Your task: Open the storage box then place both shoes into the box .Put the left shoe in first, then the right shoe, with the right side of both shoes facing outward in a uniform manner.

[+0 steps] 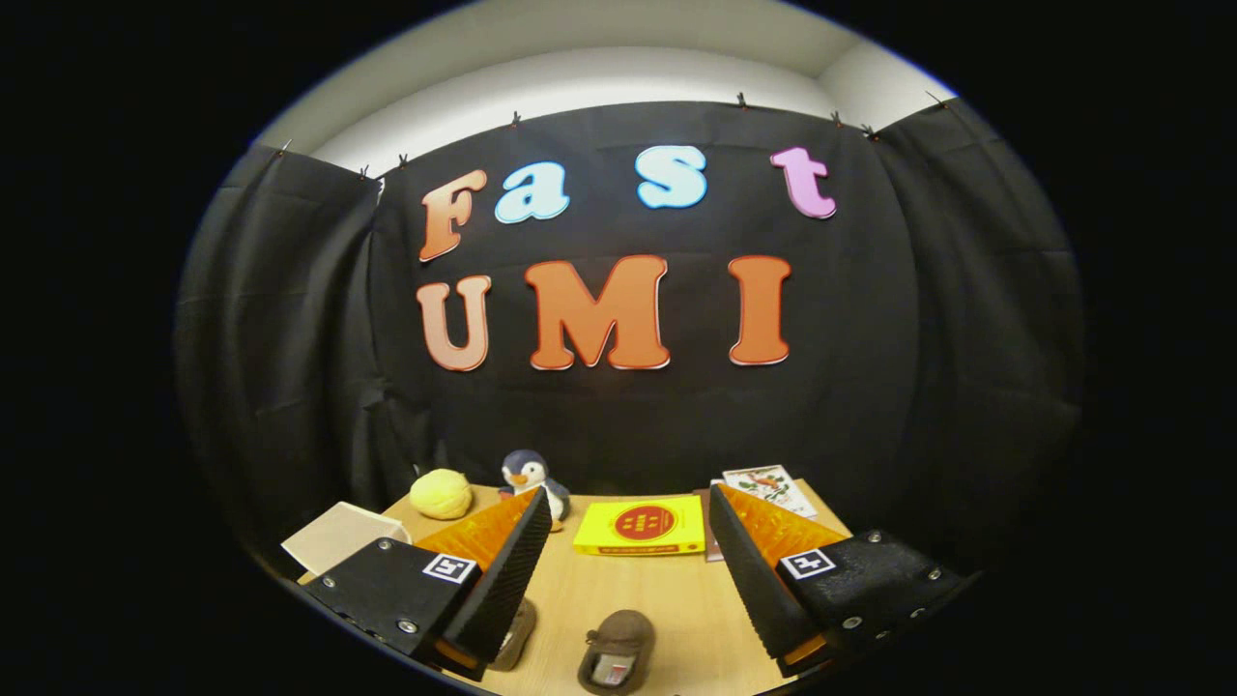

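My gripper [630,512] is held above the wooden table [676,599], its fingers wide apart with nothing between them. A small brown shoe [616,651] lies on the table between and below the fingers, its opening facing me. A second brown shoe [514,633] peeks out from under the left finger [503,570], mostly hidden. A pale cream box corner [338,536] sits to the left, beyond the left finger's base; whether it is the storage box I cannot tell.
A yellow box with a red round mark [643,525] lies just ahead of the fingers. A toy penguin [530,476] and a yellow lumpy ball [441,493] stand at the back left. A printed card [770,486] lies at the back right.
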`<action>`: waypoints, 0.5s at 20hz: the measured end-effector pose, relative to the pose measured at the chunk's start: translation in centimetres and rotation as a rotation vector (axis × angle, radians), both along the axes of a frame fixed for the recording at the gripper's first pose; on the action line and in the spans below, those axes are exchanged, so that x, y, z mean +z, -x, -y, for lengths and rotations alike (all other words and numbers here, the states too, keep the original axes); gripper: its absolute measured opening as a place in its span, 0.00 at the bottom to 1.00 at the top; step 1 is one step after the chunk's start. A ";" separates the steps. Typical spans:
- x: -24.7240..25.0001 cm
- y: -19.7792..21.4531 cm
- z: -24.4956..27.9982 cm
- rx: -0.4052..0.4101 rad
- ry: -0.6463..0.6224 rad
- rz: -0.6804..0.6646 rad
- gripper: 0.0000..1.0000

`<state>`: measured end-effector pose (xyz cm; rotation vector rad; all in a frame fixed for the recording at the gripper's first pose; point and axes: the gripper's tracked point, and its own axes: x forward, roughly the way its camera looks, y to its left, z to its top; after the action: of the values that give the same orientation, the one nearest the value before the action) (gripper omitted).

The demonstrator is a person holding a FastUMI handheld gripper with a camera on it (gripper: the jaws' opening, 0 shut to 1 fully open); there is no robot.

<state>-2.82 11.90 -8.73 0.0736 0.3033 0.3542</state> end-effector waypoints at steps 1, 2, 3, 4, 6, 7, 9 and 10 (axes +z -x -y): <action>-0.8 0.4 -1.6 0.032 -0.011 -0.033 0.98; -1.9 0.9 -3.1 0.070 -0.024 -0.076 0.98; -3.0 1.5 -4.5 0.101 -0.035 -0.125 0.98; -4.0 1.9 -6.0 0.137 -0.047 -0.171 0.99; -6.2 3.2 -8.9 0.211 -0.069 -0.269 0.99; -7.3 4.1 -10.4 0.250 -0.078 -0.320 0.99; -9.1 5.8 -13.2 0.324 -0.104 -0.422 0.99; -9.7 6.5 -14.8 0.359 -0.127 -0.468 0.98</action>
<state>-9.34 26.65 -18.44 0.2298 0.7620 0.7140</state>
